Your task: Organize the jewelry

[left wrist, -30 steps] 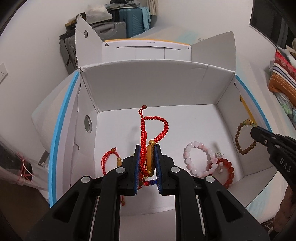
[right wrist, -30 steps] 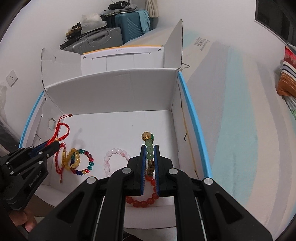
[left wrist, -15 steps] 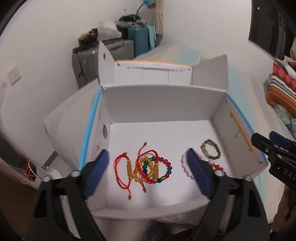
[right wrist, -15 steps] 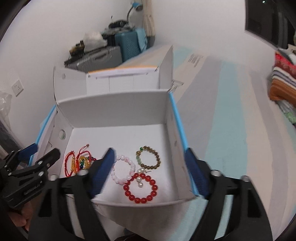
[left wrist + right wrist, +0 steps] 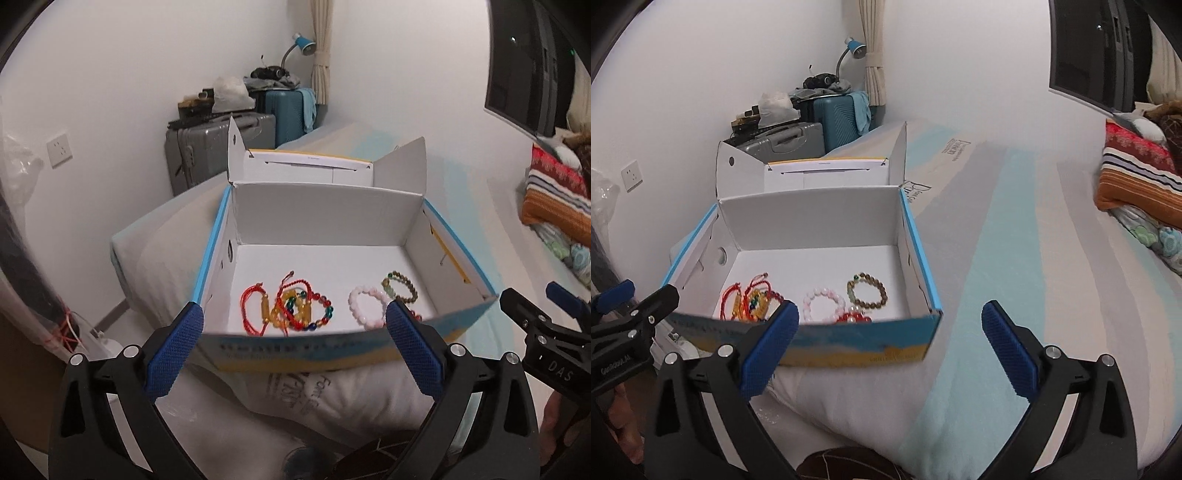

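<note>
Both tools hang back from the open cardboard box (image 5: 325,206), which sits on a bed (image 5: 1015,258) with its lid flaps folded up and out of the way so the white floor can be reached from above. The left gripper (image 5: 293,341) has its jaws spread wide and holds nothing, and the right gripper (image 5: 890,345) is the same, jaws wide apart and empty, just short of the box's near wall. The jewelry lies flat inside, sorted roughly by kind: the red cord bracelets (image 5: 255,306) and a multicoloured bead bracelet (image 5: 314,308) bunched together at the left, partly overlapping; a pink bead bracelet (image 5: 364,306) in the middle; a brown bead bracelet (image 5: 400,286) toward the right wall; and a red bead bracelet (image 5: 855,316) close against the near wall, mostly hidden by it. With everything resting in the box and both hands free, the sorting looks close to finished.
</note>
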{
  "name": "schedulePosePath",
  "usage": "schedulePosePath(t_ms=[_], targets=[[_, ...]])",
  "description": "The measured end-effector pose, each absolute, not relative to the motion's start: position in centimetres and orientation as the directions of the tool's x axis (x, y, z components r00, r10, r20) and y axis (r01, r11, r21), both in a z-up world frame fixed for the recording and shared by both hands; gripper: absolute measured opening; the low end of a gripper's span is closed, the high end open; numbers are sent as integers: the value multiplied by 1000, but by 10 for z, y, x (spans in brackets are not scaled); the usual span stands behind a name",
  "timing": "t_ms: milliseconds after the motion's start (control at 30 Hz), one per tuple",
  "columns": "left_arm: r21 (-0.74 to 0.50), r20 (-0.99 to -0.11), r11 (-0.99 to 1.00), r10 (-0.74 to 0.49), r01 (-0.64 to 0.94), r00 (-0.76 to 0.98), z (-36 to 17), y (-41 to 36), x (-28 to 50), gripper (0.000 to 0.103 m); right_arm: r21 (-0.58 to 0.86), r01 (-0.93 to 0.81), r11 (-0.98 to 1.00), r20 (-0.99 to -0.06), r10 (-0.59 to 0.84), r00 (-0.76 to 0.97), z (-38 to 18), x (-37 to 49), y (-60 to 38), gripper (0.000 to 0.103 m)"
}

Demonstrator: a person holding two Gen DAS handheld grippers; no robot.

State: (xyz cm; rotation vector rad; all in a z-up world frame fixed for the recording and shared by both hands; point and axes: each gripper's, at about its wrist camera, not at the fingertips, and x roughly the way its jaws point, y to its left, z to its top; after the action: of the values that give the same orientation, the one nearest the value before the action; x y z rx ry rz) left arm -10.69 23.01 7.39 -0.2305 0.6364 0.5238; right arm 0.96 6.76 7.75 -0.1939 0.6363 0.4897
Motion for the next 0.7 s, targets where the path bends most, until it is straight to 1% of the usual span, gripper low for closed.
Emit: schedulePosePath(t_ms=[133,233,367,700], targets=[[-54,-622,862,366,-504,692,69,216,-114,97,-48,-475,879,-602,354,715,71,-4,61,95],[-18,-618,861,389,-508,683,67,210,-116,97,-54,-472,880,-603,347,718,69,-7,59,95],[-5,-623,853,405,-521,669,66,210,-115,97,-43,-470,881,-607,351,713,68,-8,57,95],[2,-642,841,417,-542,644,58,212,-110,97,-41,-468,883,-615,347,708,67,-6,55,95]])
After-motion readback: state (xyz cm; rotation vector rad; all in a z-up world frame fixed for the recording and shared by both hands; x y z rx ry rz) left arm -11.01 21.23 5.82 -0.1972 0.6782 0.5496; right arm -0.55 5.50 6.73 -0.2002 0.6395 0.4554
